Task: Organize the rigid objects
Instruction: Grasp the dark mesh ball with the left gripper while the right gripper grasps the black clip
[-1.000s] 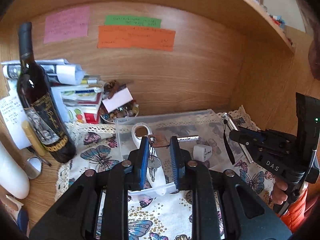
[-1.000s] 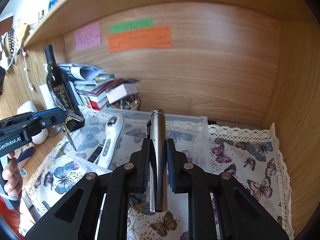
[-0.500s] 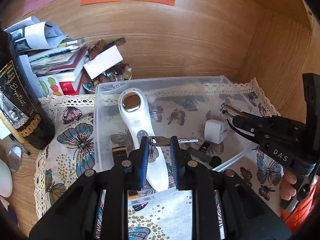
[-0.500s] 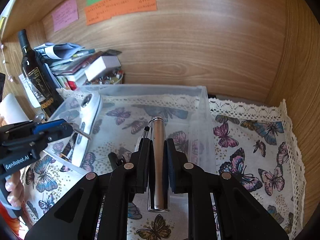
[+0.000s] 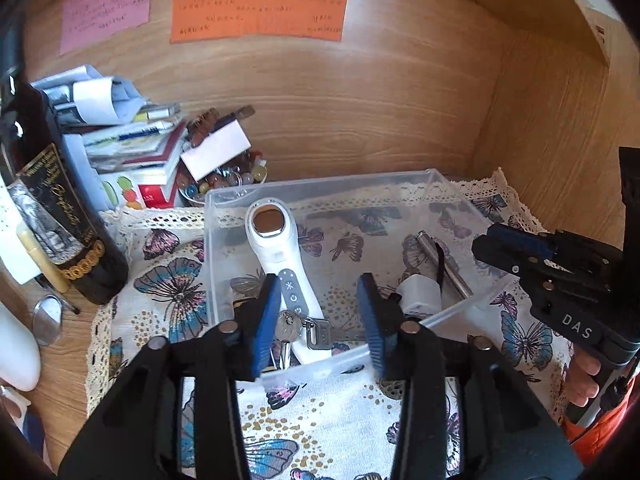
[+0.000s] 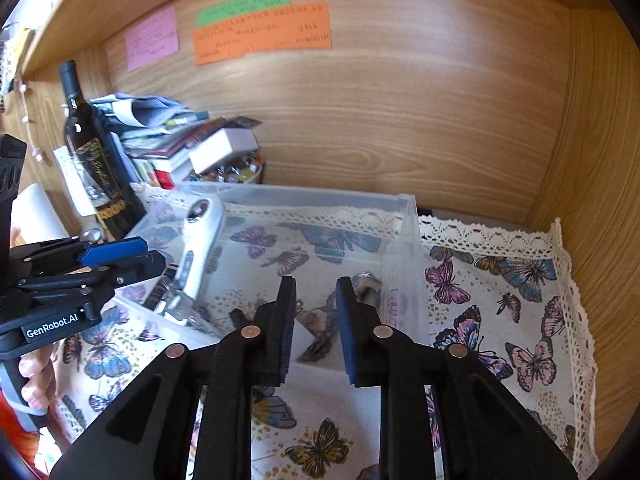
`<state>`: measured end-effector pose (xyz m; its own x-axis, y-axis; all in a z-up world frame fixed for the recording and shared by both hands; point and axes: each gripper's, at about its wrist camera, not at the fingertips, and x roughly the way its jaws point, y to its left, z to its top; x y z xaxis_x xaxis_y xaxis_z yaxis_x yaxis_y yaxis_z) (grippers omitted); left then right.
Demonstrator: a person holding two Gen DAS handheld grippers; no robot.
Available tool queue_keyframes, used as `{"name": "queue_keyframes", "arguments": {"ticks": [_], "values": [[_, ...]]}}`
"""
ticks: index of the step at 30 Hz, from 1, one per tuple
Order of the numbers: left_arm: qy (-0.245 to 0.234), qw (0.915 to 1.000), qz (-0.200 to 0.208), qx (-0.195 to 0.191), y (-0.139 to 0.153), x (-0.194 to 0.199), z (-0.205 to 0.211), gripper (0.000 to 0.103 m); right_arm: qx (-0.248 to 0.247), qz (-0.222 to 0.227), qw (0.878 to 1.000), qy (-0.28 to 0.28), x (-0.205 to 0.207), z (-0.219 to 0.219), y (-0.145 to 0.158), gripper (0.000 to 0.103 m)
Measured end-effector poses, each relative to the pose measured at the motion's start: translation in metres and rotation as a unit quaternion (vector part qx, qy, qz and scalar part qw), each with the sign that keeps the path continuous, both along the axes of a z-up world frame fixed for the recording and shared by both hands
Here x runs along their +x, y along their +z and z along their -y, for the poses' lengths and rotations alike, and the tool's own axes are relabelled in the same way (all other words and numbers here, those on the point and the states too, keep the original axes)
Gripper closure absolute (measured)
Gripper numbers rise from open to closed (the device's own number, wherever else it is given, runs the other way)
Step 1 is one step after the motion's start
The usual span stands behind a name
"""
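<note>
A clear plastic bin [image 5: 320,186] sits on the butterfly cloth. In it lie a white handheld device [image 5: 280,256], a bunch of keys [image 5: 304,330], a white plug adapter [image 5: 420,294] and a silver pen-like tube [image 5: 444,258]. My left gripper [image 5: 318,316] is open and empty over the bin's near edge, just above the keys. My right gripper [image 6: 314,320] is open and empty over the bin's [image 6: 400,204] right end; the tube [image 6: 366,284] shows just past its fingers. The right gripper [image 5: 520,248] also shows at the right of the left wrist view.
A dark wine bottle [image 5: 52,208] stands left of the bin, with a stack of books and papers [image 5: 132,148] and a bowl of beads [image 5: 224,180] behind. Wooden walls close the back and right. The lace-edged cloth [image 6: 520,300] extends right of the bin.
Both grippers have opened. The keys dropped from the left gripper into the bin beside the white device. The silver tube left the right gripper and lies in the bin.
</note>
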<state>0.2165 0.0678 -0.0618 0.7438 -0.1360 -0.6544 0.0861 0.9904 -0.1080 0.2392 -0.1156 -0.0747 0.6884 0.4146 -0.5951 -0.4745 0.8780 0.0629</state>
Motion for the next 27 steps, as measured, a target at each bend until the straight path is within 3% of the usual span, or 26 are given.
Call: {"name": "queue_keyframes", "arguments": {"ticks": [4, 7, 15, 19, 27], "values": [[-0.001, 0.9998, 0.017, 0.013, 0.009, -0.018, 0.007, 0.041, 0.001, 0.016, 1.0, 0.004, -0.014, 0.001, 0.007, 0.075], [-0.006, 0.9995, 0.024, 0.019, 0.011, -0.031, 0.012, 0.036, 0.004, 0.023, 1.0, 0.007, -0.025, 0.004, 0.009, 0.071], [-0.029, 0.9992, -0.025, 0.011, -0.019, -0.045, 0.028, 0.036, 0.012, 0.011, 1.0, 0.007, -0.047, 0.017, 0.0, 0.069], [-0.044, 0.9978, -0.05, -0.006, -0.033, -0.047, 0.037, 0.04, 0.007, 0.0, 1.0, 0.004, -0.057, 0.023, -0.011, 0.069], [-0.068, 0.9932, -0.094, 0.01, -0.056, -0.029, 0.063, 0.051, 0.006, -0.021, 1.0, -0.002, -0.065, 0.033, -0.025, 0.069]]}}
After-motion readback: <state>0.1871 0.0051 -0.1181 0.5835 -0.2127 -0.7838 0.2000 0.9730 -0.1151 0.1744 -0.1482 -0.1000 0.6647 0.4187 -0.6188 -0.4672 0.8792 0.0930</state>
